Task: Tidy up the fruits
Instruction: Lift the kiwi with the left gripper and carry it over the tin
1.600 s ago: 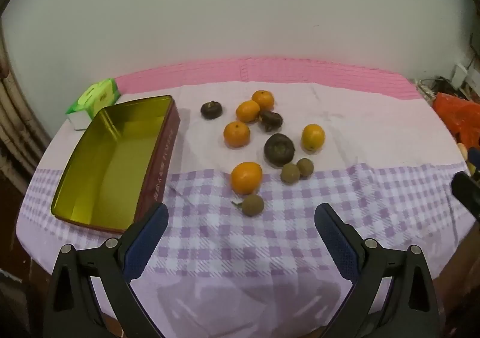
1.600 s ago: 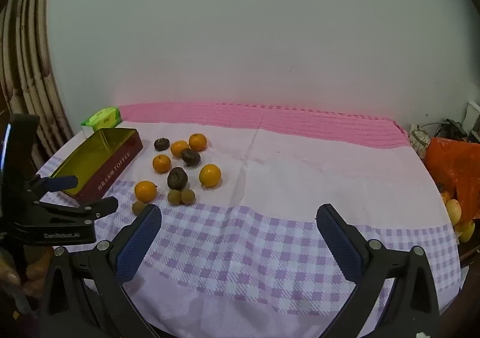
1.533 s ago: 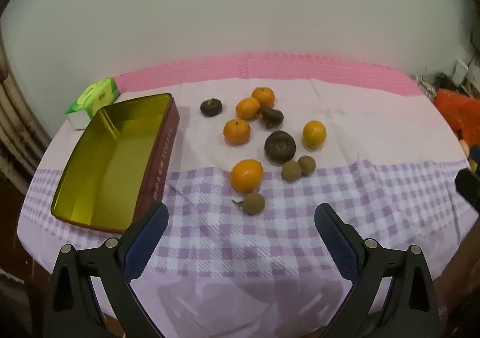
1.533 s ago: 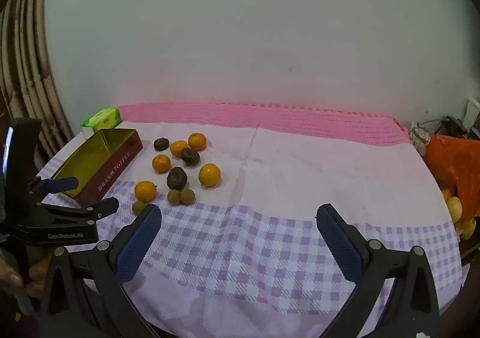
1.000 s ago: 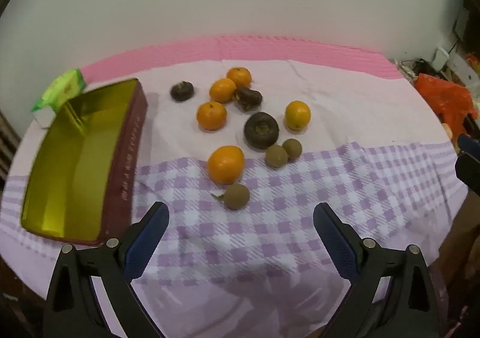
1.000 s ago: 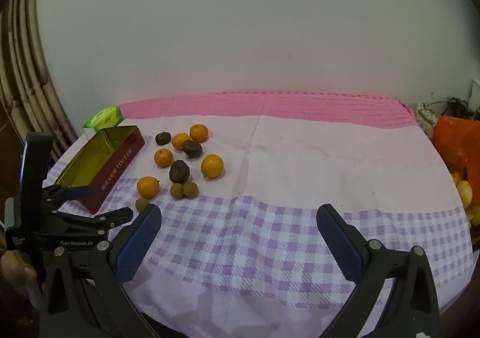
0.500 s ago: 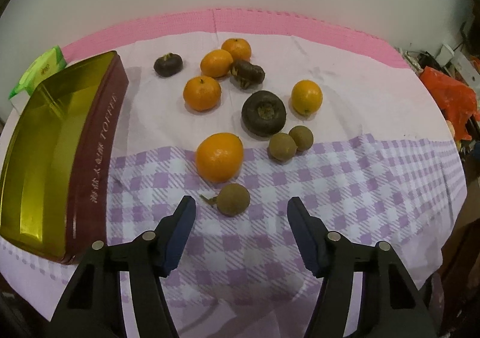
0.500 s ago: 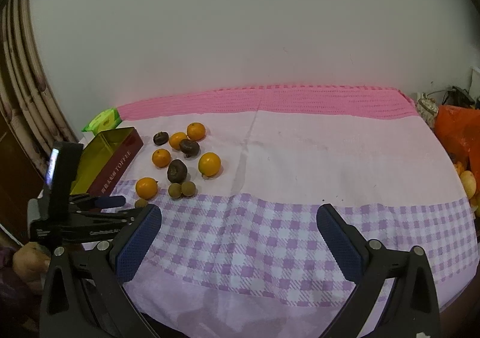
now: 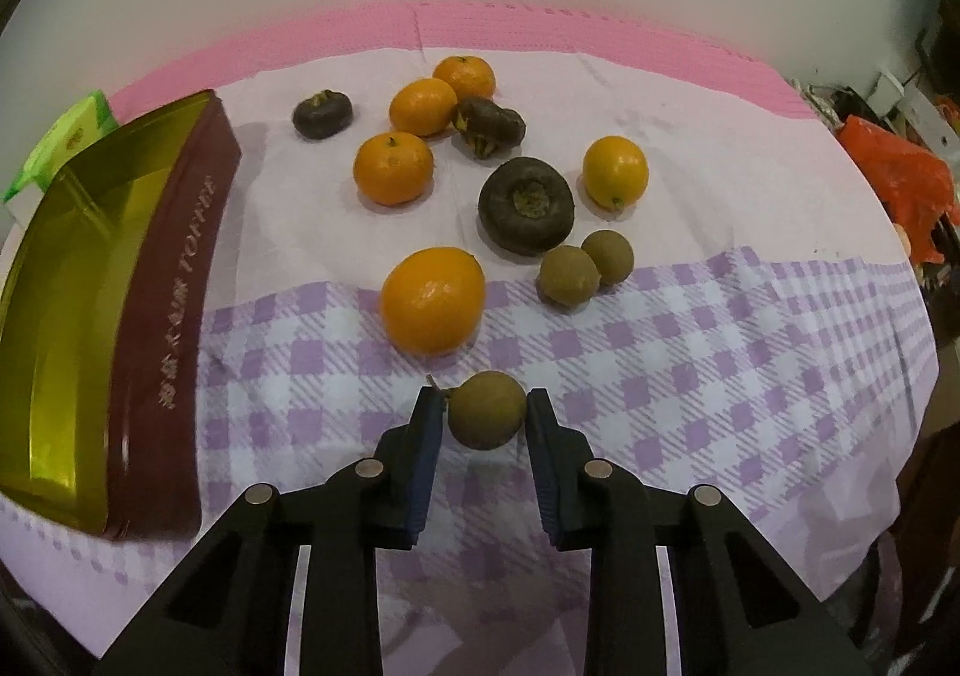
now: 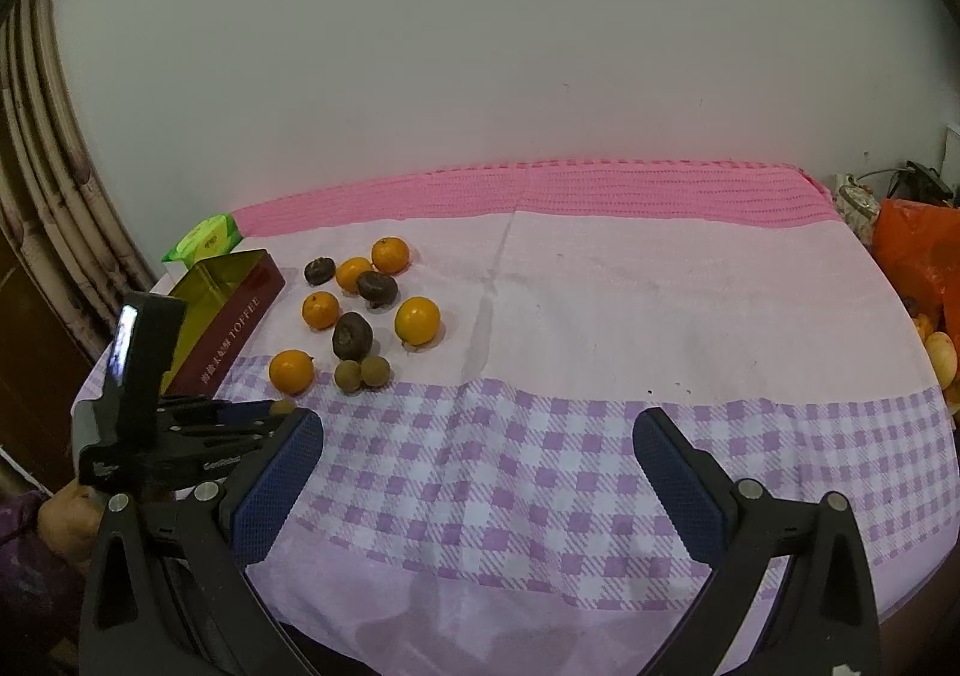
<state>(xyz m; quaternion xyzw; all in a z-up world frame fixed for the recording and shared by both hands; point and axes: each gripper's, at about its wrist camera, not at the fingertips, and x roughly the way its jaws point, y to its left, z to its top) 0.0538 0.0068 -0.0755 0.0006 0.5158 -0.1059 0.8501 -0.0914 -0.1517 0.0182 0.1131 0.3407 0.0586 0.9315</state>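
A small brown longan (image 9: pixel 486 417) lies on the checked tablecloth (image 9: pixel 690 376), right between the fingers of the left gripper (image 9: pixel 485 424). The jaws are narrowed around it; the right pad seems to touch, while a thin gap may remain on the stem side, so a firm grip is hard to confirm. Just beyond the fingertips sits a large orange (image 9: pixel 432 299), with two more longans (image 9: pixel 585 267) and several dark fruits and oranges farther ahead. To the left of the fingers an empty gold toffee tin (image 9: pixel 78 280) lies open, probably where the fruit belongs. The nearest fruit is likely taken first to avoid nudging the others. The right gripper (image 10: pixel 477 472) hovers over bare cloth, jaws spread wide, holding nothing.
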